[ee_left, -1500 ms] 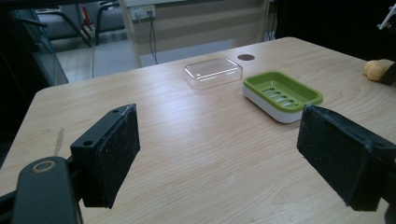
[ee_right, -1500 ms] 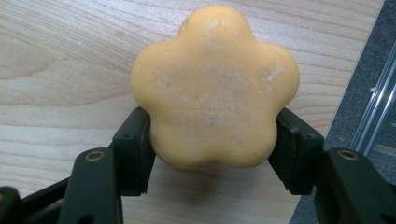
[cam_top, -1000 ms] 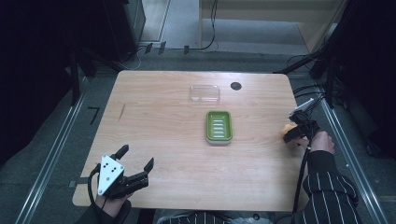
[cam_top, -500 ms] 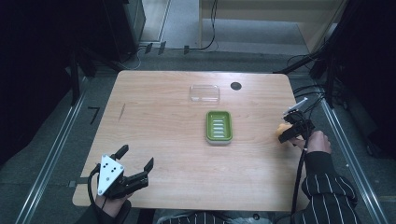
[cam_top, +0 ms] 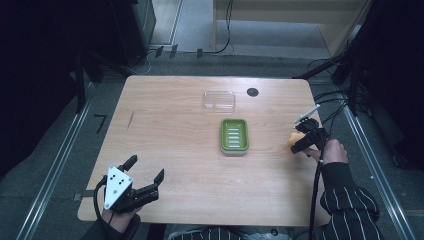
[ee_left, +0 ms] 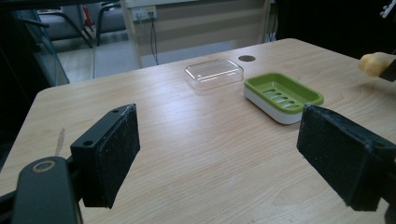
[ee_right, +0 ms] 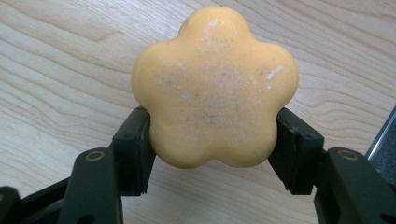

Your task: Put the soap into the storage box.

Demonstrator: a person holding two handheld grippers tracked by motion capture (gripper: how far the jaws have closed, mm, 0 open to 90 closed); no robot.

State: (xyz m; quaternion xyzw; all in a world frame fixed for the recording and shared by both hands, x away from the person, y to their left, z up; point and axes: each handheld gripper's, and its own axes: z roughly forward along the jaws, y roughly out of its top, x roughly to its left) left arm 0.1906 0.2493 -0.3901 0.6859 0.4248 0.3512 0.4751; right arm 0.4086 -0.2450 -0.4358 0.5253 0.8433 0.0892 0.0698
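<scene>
Bare wood flanks the soap dish [cam_top: 234, 135] — lid [cam_top: 219, 100] behind.

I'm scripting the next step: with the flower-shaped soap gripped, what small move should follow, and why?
Probably carry the orange flower-shaped soap across toward the green soap dish. The right gripper is shut on it near the table's right edge, and the dish lies open and empty, its clear lid set apart.

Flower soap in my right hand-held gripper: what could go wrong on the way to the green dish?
The right hand-held gripper pinches the flower soap only at its lower lobes, so it may pivot or slip. The green dish sits loose and could slide on contact. The clear lid lies just beyond, within bumping range.
</scene>
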